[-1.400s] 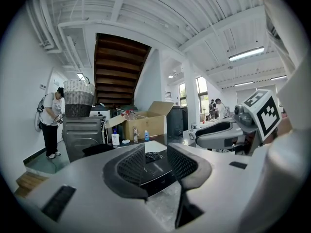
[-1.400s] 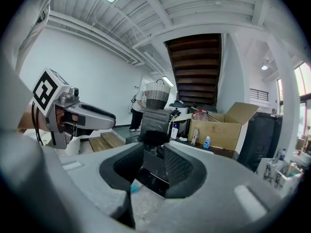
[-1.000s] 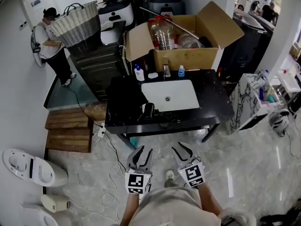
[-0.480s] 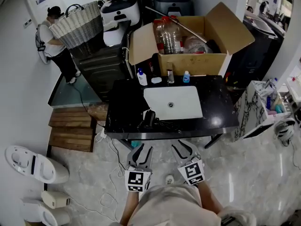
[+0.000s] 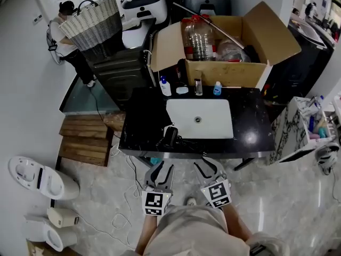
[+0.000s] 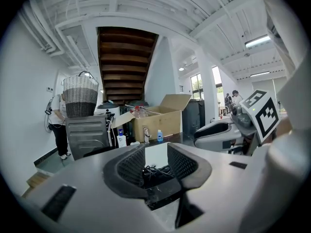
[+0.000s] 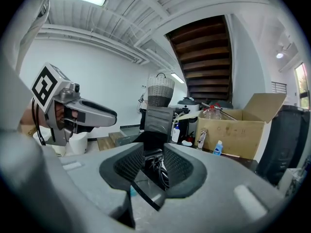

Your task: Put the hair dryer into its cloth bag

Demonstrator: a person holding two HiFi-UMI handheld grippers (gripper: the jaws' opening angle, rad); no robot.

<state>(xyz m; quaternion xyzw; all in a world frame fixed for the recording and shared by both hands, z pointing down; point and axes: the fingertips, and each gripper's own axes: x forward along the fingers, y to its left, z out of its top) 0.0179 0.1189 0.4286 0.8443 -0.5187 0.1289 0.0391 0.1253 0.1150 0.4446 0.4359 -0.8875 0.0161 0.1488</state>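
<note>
Nearest, at the bottom of the head view, the person holds both tools out side by side over a pale floor. The left tool has its jaws drawn close, with only a narrow slot between them and nothing gripped. The right tool is the same, closed down and empty.

Just ahead is the near edge of a black table. The tools are short of it and have not yet reached over it.

The hair dryer lies on the table close to that near edge. It is almost straight ahead of the left tool and ahead and to the left of the right tool, so the left hand looks nearer. Its body seems to point roughly away from the person. Its cord trails to the right along the edge.

A white basin sits just beside and beyond the dryer on the right. Bare black top lies to its left, which looks like the freer side for an approach.

The cloth bag cannot be made out against the dark top.

Farther back stand small bottles, then an open cardboard box.
</note>
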